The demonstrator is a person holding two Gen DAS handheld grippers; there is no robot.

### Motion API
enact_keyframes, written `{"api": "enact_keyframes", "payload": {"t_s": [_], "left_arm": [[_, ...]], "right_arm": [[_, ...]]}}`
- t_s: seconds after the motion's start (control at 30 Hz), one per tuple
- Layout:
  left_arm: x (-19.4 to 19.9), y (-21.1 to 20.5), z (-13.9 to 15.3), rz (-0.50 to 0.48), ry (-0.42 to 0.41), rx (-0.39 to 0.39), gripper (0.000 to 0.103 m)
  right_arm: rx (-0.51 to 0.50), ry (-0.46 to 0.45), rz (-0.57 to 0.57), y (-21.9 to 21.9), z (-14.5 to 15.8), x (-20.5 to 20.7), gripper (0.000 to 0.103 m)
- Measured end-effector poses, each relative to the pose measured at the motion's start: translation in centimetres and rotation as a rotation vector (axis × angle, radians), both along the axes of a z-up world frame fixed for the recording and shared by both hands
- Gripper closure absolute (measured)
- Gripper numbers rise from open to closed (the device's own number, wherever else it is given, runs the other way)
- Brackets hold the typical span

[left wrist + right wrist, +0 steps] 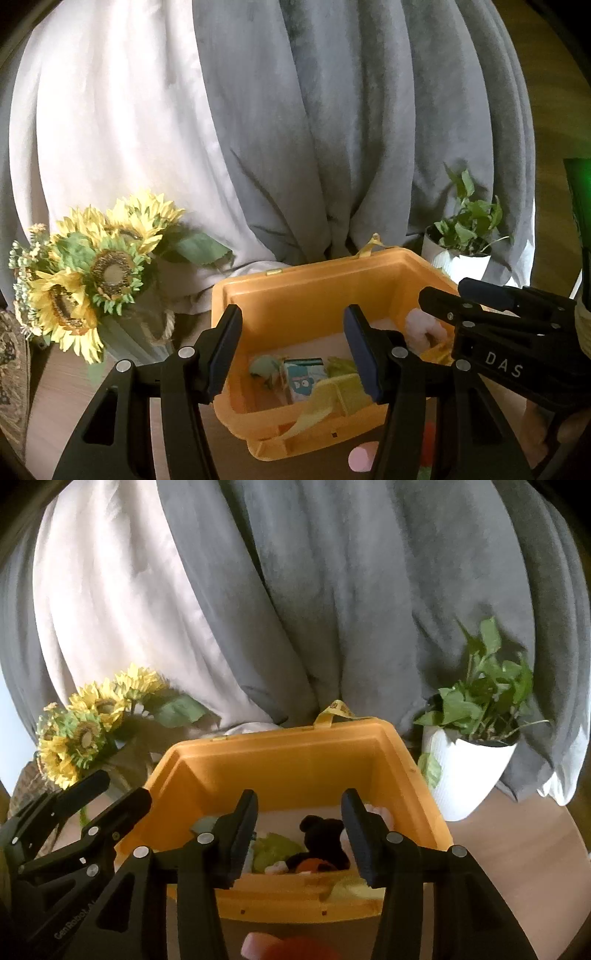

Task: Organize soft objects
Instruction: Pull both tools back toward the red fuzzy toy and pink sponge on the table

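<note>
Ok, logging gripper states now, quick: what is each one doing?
Left gripper: open, nothing between its fingers, over the orange bin.
Right gripper: open, empty, above the black plush toy.

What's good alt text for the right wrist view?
The right gripper hangs open and empty over an orange plastic bin holding a black plush toy and a green soft item. The left gripper shows at left. Behind stand yellow artificial sunflowers, a leafy plant in a white pot and grey curtains.
</note>
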State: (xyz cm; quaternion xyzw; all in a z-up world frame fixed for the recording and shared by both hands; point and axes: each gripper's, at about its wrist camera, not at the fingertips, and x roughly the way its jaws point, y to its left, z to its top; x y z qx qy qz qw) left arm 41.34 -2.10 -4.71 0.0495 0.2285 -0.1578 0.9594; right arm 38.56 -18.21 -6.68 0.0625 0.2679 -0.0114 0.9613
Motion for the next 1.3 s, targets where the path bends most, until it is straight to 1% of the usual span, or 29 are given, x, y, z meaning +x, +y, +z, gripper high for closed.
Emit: {"api": "enact_keyframes", "payload": {"t_s": [0.17,0.23,0.57,0.7,1.07,1.3], "left_arm": [[-1.4,0.3,0.1,-0.018,-0.008,-0.003,0.047],[-2.0,0.5,0.0,-0.025,-0.011,0.000,0.047],[-4.6,1.3,-0.8,-0.069,0.001,0.023,0.046],[-5.4,1.6,-1.4,-0.098,0.003,0.041,0.046],[-6.5,2.7,-3.4,-0.178,0.026,0.078,0.047],[-6.6,3.0,-5.3,-0.232,0.063,0.106,0.047]], "right_arm": [[-0.004,-0.003,-0.022,0.2,0.1,-1.6,0.050],[-0.002,-0.004,-0.031,0.1,0.1,-2.3,0.046],[-0.002,0.016,-0.064,1.1,-0.8,-5.6,0.046],[0.008,0.031,-0.083,1.5,-1.4,-6.5,0.042],[0.029,0.081,-0.110,2.8,-3.7,-7.9,0.042],[0.033,0.121,-0.123,3.5,-5.4,-8.2,0.042]]}}
